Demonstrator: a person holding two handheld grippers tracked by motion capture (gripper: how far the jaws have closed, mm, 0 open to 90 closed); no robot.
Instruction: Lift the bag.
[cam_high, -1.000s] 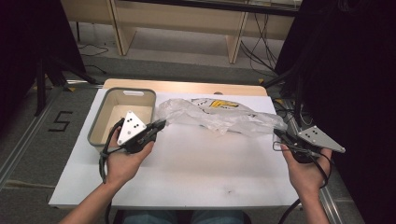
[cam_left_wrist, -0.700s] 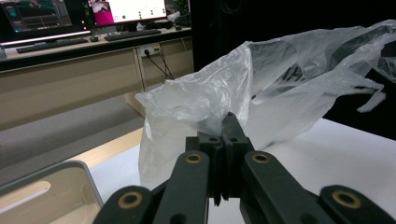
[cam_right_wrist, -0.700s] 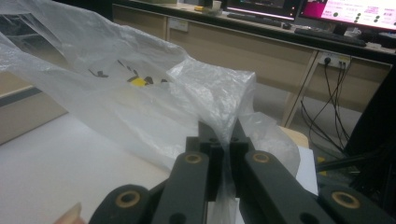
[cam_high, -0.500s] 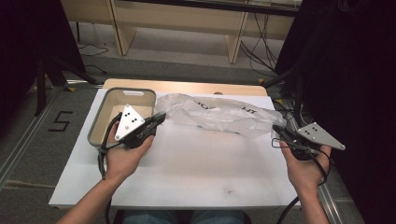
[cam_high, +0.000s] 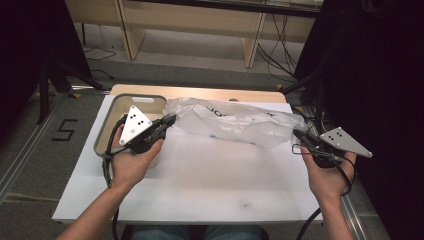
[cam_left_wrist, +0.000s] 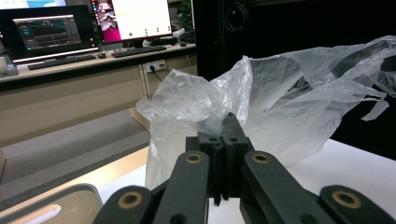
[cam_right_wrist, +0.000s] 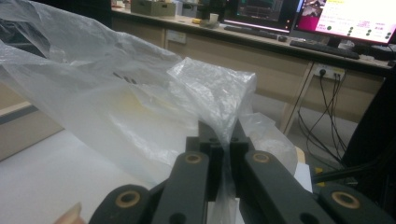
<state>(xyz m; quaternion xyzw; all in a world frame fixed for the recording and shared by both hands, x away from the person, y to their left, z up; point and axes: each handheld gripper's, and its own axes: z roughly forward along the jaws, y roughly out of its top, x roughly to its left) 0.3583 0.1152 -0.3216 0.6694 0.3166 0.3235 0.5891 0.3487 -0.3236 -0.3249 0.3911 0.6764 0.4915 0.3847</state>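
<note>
Plastic bag (cam_high: 235, 122) stretches left-right across frame centre, left gripper (cam_high: 167, 121) and right gripper (cam_high: 298, 136) each clamped on one end.

The plastic bag (cam_high: 235, 122) I hold is clear and milky-white, with dark lettering and a faint yellow patch inside. My left gripper (cam_high: 167, 121) and right gripper (cam_high: 296, 135) are black with brass-coloured pivots — each topped by a grey plate dotted black. The worktop (cam_high: 210, 185) is white; at its far left corner sits a grey-rimmed, beige bin (cam_high: 107, 125).
</note>
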